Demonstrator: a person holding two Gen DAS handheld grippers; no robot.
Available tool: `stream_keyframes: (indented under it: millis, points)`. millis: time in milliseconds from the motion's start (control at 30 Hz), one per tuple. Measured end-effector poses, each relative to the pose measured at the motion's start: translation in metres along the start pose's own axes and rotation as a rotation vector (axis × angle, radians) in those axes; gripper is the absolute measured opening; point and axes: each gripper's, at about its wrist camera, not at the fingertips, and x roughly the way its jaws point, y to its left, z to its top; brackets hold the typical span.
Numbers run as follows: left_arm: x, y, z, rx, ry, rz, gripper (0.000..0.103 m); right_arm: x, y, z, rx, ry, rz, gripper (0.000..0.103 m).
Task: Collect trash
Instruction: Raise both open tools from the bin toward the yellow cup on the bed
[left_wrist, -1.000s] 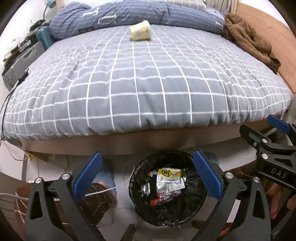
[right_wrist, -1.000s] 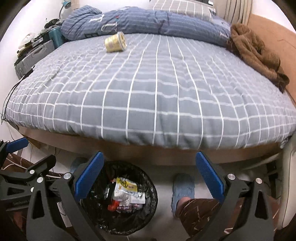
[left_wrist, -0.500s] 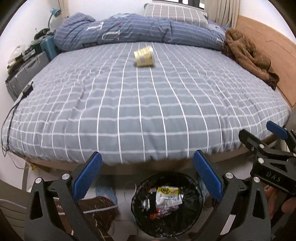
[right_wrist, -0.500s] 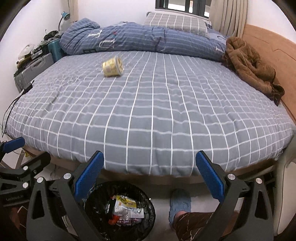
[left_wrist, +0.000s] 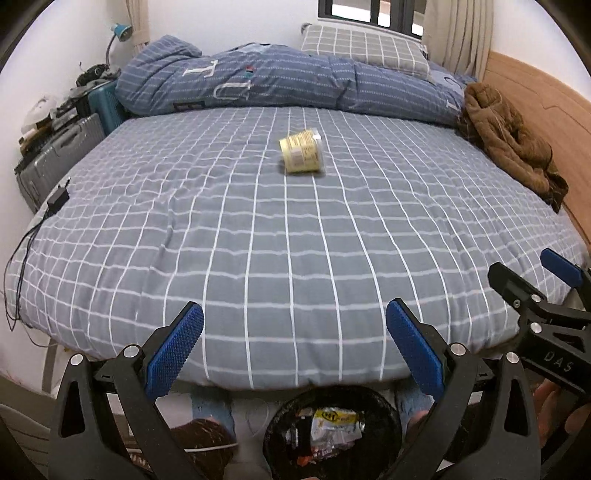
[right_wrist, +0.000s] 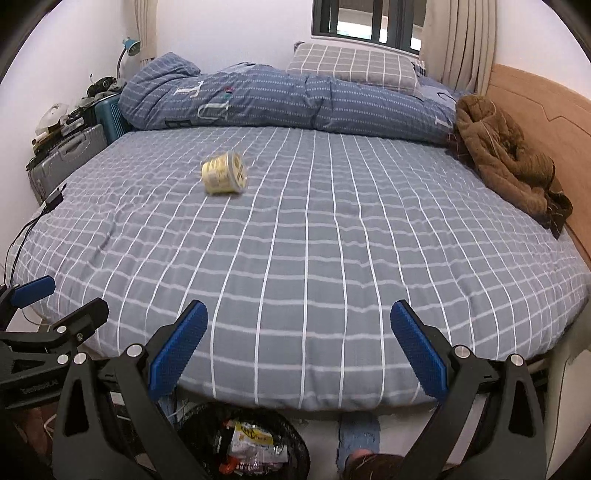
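Rising from the trash bin (left_wrist: 332, 435) over the past second, both empty, spread claws, left claw (left_wrist: 293, 350) and right claw (right_wrist: 299, 347), now face the yellow cup (left_wrist: 301, 155) lying well away on the bed (left_wrist: 258, 240), likely the next pickup

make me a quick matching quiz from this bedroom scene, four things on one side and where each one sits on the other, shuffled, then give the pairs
Things:
1. yellow cup
2. brown jacket
3. trash bin
4. grey suitcase

Places:
A. on the floor below the foot of the bed
B. lying on its side in the middle of the checked bedspread
C. standing against the wall to the left of the bed
D. heaped at the right edge of the bed, by the wooden headboard

Pairs: 1-B, 2-D, 3-A, 4-C
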Motion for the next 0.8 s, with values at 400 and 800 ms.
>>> stream_keyframes:
  millis: [400, 800]
  points:
    - [0.058, 0.007, 0.058, -0.024, 0.002, 0.020, 0.097, 0.058, -0.011, 0.056, 0.016, -0.025, 0.005, 0.095]
    - [0.137, 0.003, 0.116, -0.046, -0.009, 0.022, 0.097, 0.142, -0.022, 0.098, 0.011, -0.018, -0.010, 0.095]
